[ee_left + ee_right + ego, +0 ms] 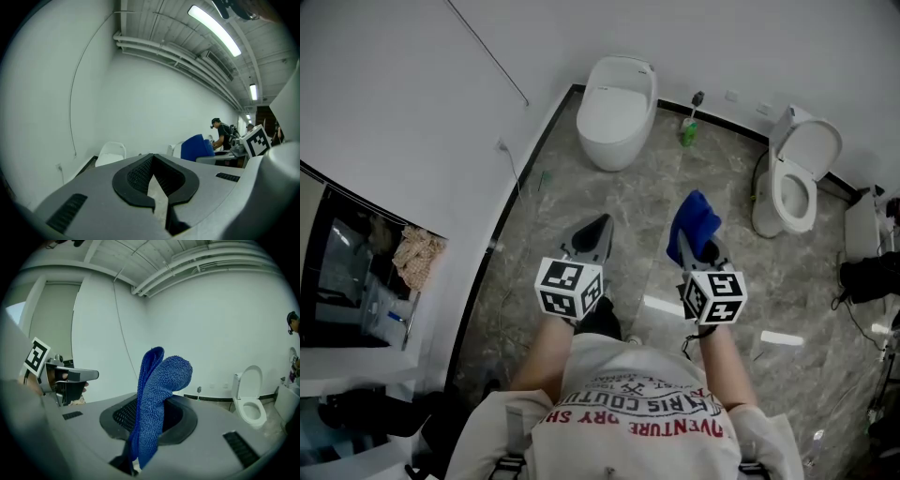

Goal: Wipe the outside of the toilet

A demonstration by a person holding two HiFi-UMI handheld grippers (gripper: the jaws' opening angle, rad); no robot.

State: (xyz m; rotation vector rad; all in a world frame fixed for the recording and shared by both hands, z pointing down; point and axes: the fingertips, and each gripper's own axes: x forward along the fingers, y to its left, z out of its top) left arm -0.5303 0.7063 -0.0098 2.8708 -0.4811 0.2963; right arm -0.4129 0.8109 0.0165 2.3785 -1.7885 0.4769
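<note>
Grey stone floor (649, 199) below white walls. Nearest, left gripper (596, 228) clenched on nothing; right gripper (701, 246) clamped on a blue cloth (694, 220). Farther off, well apart from both: closed toilet (617, 111) against the wall, open toilet (797, 180) rightward.

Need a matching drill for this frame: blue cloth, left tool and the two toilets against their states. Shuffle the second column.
Column one:
1. blue cloth
2. left tool
3. left toilet
4. right toilet

Column two:
A. lid raised
B. shut, nothing in it
C. lid down
D. clamped in the right tool

Pairs: 1-D, 2-B, 3-C, 4-A
</note>
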